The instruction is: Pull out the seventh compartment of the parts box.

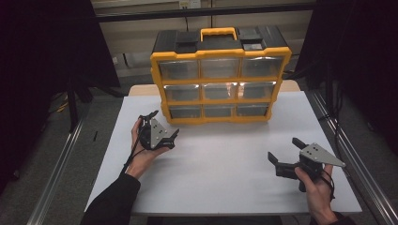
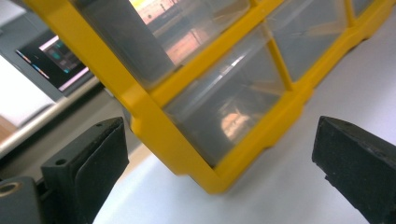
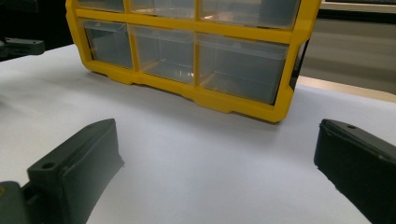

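**Drawer Cabinet: Handling and Grip Points**

Nearest the high camera, at 5 o'clock on the white counter (image 1: 225, 164), the right claw (image 1: 287, 157) rests in the person's hand with its jaws spread wide and nothing between them. The left claw (image 1: 158, 127) sits at 9 o'clock, jaws likewise apart and empty, just beside the lower left corner of the drawer cabinet (image 1: 220, 77).

**Location.** The cabinet stands upright at 12 o'clock, at the far edge of the counter, its drawer fronts facing the person.

**Handling.** The yellow frame and black top appear to be rigid moulded plastic. Expect a stiff, bulky body of moderate weight that may slide on the smooth counter if pushed. The clear drawer fronts look smooth and slippery; thin walls could flex or crack under hard clamping.

**Grip points.** For lifting, the yellow carry handle (image 1: 218, 33) on top is the likely hold. For a single drawer, grip the front lip. The bottom left drawer (image 2: 233, 109) lies closest to the left claw.

**Contents.** Nine clear drawers in three rows of three. The bottom row (image 3: 187, 53) looks empty in the right gripper view. Bright patches in other drawers may be reflections; contents there cannot be confirmed.
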`<state>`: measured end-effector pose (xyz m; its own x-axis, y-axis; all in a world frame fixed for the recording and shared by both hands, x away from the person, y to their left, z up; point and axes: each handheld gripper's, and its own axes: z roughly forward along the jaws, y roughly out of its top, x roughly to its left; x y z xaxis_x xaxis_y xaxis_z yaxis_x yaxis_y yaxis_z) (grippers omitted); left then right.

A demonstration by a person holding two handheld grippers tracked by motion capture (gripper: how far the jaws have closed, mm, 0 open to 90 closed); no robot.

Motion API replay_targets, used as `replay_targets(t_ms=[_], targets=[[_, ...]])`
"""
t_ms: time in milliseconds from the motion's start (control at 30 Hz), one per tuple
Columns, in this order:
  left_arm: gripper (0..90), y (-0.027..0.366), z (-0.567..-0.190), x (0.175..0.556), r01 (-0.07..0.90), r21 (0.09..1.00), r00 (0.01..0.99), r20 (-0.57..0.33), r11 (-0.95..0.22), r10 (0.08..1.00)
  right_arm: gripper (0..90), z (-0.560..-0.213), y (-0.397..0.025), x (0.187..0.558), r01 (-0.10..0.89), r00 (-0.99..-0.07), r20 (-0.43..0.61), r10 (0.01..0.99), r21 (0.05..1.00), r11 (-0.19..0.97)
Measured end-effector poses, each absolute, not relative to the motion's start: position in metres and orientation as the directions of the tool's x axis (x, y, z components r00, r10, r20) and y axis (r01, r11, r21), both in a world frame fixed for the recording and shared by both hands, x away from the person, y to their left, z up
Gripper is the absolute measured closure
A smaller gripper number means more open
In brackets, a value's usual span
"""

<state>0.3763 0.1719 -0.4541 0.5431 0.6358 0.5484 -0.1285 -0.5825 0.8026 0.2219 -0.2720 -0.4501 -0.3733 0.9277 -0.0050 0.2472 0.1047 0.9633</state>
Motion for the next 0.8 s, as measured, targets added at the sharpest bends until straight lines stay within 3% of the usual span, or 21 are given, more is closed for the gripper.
replay_targets(t_ms=[300, 433, 733, 800], targets=[[6.4, 0.156, -0.454, 0.381, -0.217, 0.712, 0.5, 0.669, -0.668, 0.551, 0.0, -0.449, -0.274, 0.218, 0.241, -0.366, -0.004, 0.93, 0.965, 0.099], [6.5, 0.15, -0.457, 0.383, -0.27, 0.623, 0.456, 0.755, -0.734, 0.472, 0.0, -0.45, -0.274, 0.217, 0.244, -0.367, -0.004, 0.93, 0.965, 0.1], [10.8, 0.141, -0.459, 0.39, -0.342, 0.553, 0.412, 0.815, -0.76, 0.407, 0.0, -0.45, -0.274, 0.218, 0.254, -0.366, 0.002, 0.931, 0.962, 0.097], [10.9, 0.142, -0.455, 0.393, -0.376, 0.462, 0.353, 0.873, -0.803, 0.337, 0.0, -0.45, -0.274, 0.218, 0.251, -0.365, 0.001, 0.931, 0.963, 0.098]])
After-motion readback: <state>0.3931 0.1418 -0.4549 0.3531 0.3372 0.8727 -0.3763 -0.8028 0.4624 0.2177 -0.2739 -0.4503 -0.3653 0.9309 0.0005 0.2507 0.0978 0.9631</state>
